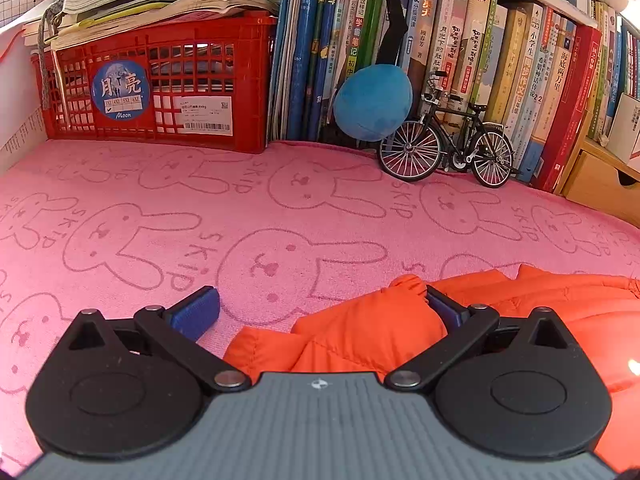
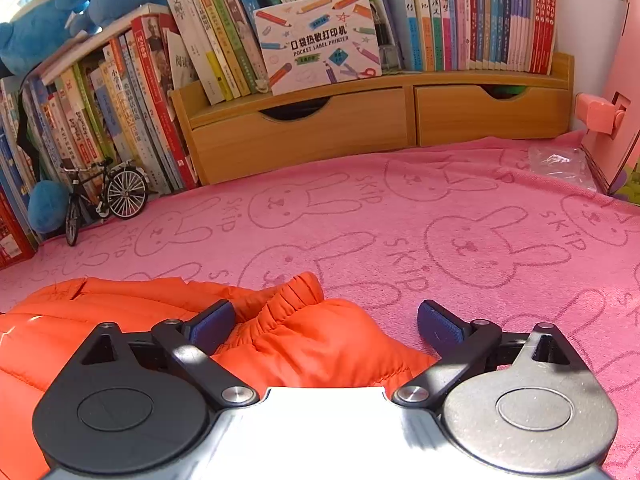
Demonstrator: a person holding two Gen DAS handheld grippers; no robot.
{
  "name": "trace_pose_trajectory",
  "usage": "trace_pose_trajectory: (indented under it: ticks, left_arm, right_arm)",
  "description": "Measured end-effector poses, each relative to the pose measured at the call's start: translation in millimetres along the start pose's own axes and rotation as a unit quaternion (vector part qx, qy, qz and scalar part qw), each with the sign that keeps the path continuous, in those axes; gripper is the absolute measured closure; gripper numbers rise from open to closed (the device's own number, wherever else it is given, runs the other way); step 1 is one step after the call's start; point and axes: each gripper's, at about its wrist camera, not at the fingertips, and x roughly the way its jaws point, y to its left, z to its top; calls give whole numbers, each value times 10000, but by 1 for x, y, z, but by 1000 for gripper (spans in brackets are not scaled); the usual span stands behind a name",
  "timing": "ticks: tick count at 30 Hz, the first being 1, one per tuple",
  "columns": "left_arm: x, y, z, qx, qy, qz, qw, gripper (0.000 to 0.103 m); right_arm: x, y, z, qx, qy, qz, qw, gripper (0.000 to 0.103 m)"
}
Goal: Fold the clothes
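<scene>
An orange puffer jacket [image 1: 400, 328] lies on the pink rabbit-print towel [image 1: 280, 208]. In the left wrist view a sleeve with a gathered cuff sits between the wide-spread blue pads of my left gripper [image 1: 320, 304], which is open; the right pad rests against the fabric, the left pad is over bare towel. In the right wrist view the jacket [image 2: 312, 336] fills the lower left, its elastic cuff pointing away. My right gripper [image 2: 326, 320] is open above that sleeve, its left pad beside the orange folds and its right pad over the towel.
A red crate [image 1: 160, 92] under stacked papers stands at the back left. Rows of books [image 1: 480, 60], a blue plush ball [image 1: 374, 102] and a model bicycle [image 1: 448, 148] line the back. Wooden drawers [image 2: 360, 124] and a pink box [image 2: 612, 128] lie beyond the right gripper.
</scene>
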Motion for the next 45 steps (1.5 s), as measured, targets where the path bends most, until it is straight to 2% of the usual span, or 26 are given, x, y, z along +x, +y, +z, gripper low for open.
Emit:
trace_pose_trajectory:
  ticks: [11,17,19,23,26,29,34,37,38,41,42,45]
  left_arm:
    - [0,0,0,-34,-15,-2,10000,0]
    - [-3,-3,3,-32,34,123,9999,0]
    - [-14,-7,3,50,-137,259,9996,0]
    - [-50,-30,1,345,-773,519,9951,0]
    - [-83,-57,-3,813,-1221,408,9883,0]
    - [-109,-92,-14,1453,-1665,198,9751,0]
    - [-108,-148,-36,2515,-1684,60,9531,0]
    - [-88,-161,-48,2917,-1667,401,9410,0]
    - [-83,-159,-49,2885,-1637,436,9424,0]
    - [-72,-138,-44,2422,-1362,425,9597,0]
    - [-69,-130,-43,2304,-1311,489,9630,0]
    - [-60,-110,-43,2261,-1303,821,9619,0]
  right_arm:
    - [2,3,0,2,-27,-62,10000,2]
    - [3,5,0,-39,-8,-137,9999,2]
    - [3,5,0,-54,-2,-152,9999,2]
    - [3,6,0,-67,5,-167,9998,2]
    - [3,6,0,-68,8,-168,9998,2]
    - [3,5,0,-55,7,-161,9999,2]
    - [2,3,0,-8,-9,-118,9999,2]
    - [1,1,0,38,-23,-75,10000,2]
    - [1,1,0,58,-28,-58,10000,2]
    - [1,-1,1,109,-42,-14,9999,2]
    - [1,-1,1,119,-45,-4,9999,2]
    - [0,-2,1,160,-53,36,9999,1]
